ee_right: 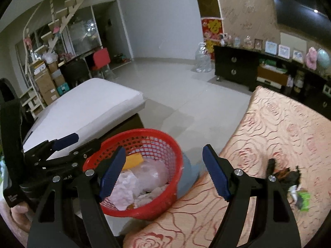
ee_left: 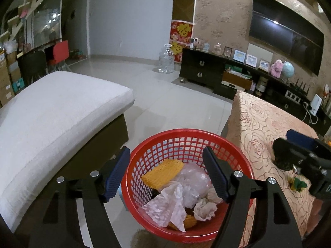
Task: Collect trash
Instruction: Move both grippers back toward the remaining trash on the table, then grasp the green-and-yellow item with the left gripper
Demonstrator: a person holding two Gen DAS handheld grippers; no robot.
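Observation:
A red mesh basket (ee_left: 244,166) stands on the floor between sofa and table; it also shows in the right wrist view (ee_right: 175,150). It holds yellow foam netting (ee_left: 163,172), clear plastic wrap (ee_left: 192,181) and crumpled tissues (ee_left: 171,204). My left gripper (ee_left: 165,171) is open and empty right above the basket. My right gripper (ee_right: 163,169) is open and empty, over the gap between the basket and the table. Dark and green scraps (ee_right: 298,188) lie on the rose-patterned tablecloth (ee_right: 279,136); in the left wrist view a green scrap (ee_left: 298,184) lies there.
A white-cushioned sofa (ee_left: 58,111) stands left of the basket. The table with the tablecloth (ee_left: 266,128) is on the right. A dark TV cabinet (ee_left: 206,68) with frames and a water jug (ee_left: 165,60) stand at the far wall across the tiled floor.

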